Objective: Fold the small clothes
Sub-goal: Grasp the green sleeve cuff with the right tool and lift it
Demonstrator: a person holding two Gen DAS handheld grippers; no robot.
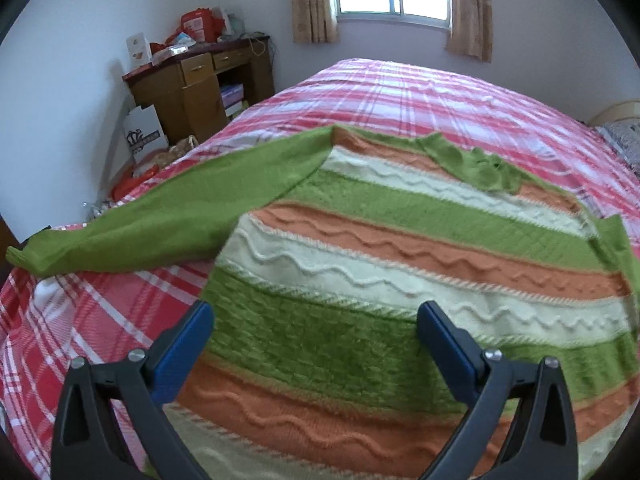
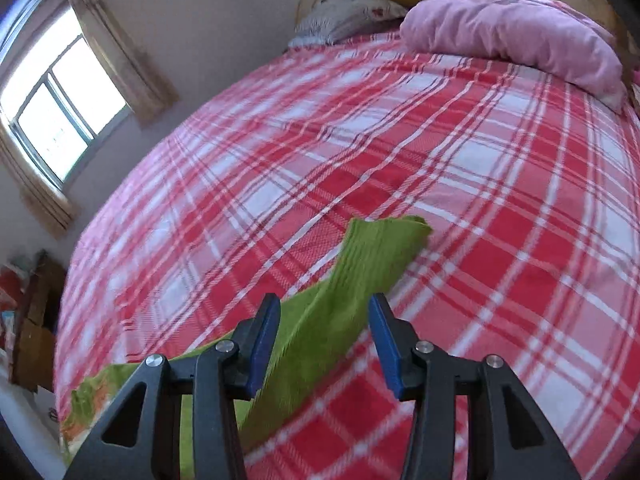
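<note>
Left gripper (image 1: 314,322) jaws spread wide, empty, over hem of green, orange and cream striped knit sweater (image 1: 400,264) on red plaid bedspread (image 1: 420,92) | right gripper (image 2: 324,318) half-parted, gripping nothing, green sleeve (image 2: 360,264) lying between, untouched | likely next: pinch cuff squarely, fold inward, avoid snagging bedspread.

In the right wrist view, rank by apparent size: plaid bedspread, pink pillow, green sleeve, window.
1. Plaid bedspread, largest by far.
2. Pink pillow and green sleeve: look alike; the sleeve is nearer, so unranked.
3. Window, smallest, cut by the frame edge.
</note>
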